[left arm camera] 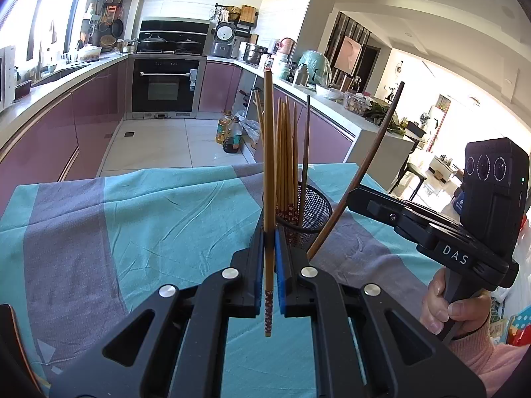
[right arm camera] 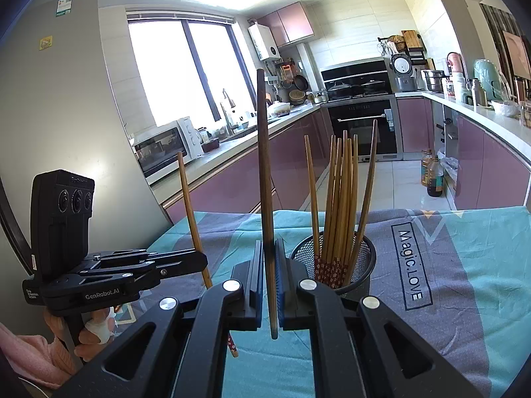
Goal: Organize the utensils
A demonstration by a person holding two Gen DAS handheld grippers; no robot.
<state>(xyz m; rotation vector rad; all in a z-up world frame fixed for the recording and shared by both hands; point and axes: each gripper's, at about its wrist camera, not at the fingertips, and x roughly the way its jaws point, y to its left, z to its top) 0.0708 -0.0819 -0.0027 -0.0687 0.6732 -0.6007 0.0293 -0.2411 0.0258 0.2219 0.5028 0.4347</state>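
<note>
A black mesh cup (left arm camera: 313,214) stands on the cloth-covered table (left arm camera: 132,219) and holds several upright bamboo chopsticks (left arm camera: 287,152); it also shows in the right wrist view (right arm camera: 363,258). My left gripper (left arm camera: 269,252) is shut on a light bamboo chopstick (left arm camera: 268,152), held upright just left of the cup. My right gripper (right arm camera: 269,258) is shut on a dark brown chopstick (right arm camera: 264,152), upright, left of the cup. The left gripper also shows in the right wrist view (right arm camera: 195,258), and the right gripper in the left wrist view (left arm camera: 356,199).
The teal and grey cloth (right arm camera: 464,265) carries the print "Magic.LOVE". Beyond the table edge lie a tiled floor (left arm camera: 159,146), purple cabinets (left arm camera: 49,139), an oven (left arm camera: 164,83) and oil bottles (left arm camera: 230,131). A fridge (right arm camera: 66,99) stands close at the left.
</note>
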